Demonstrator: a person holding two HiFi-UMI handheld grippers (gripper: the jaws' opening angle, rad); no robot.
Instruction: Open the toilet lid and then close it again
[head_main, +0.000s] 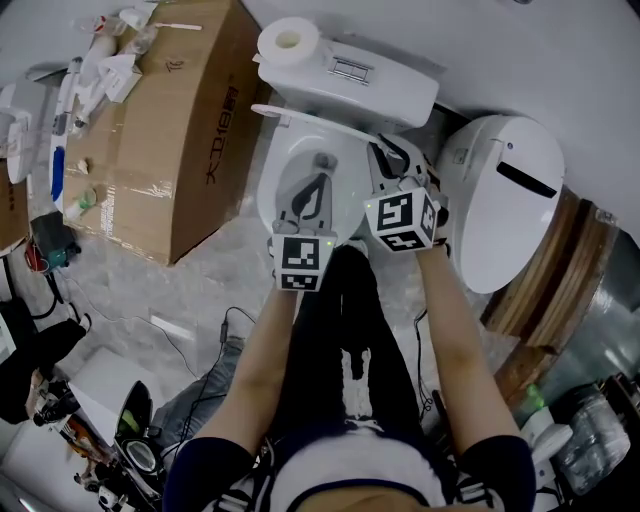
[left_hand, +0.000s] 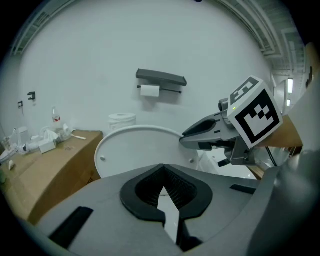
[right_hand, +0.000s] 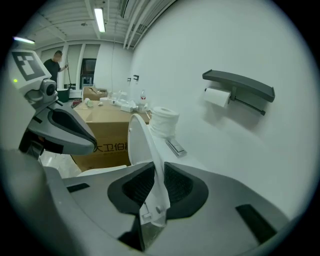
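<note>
The white toilet lid stands raised, close to upright, in front of the tank. In the left gripper view the lid faces me as a broad disc. My right gripper is shut on its right edge. In the right gripper view the lid's thin rim runs edge-on between the pads of the right gripper. My left gripper hovers over the seat, jaws together and holding nothing. From its own view the left gripper points at the lid from a short way off.
A toilet-paper roll sits on the tank. A big cardboard box with clutter on top stands left of the toilet. A second white toilet lies at the right. A paper holder hangs on the wall. Cables run over the floor.
</note>
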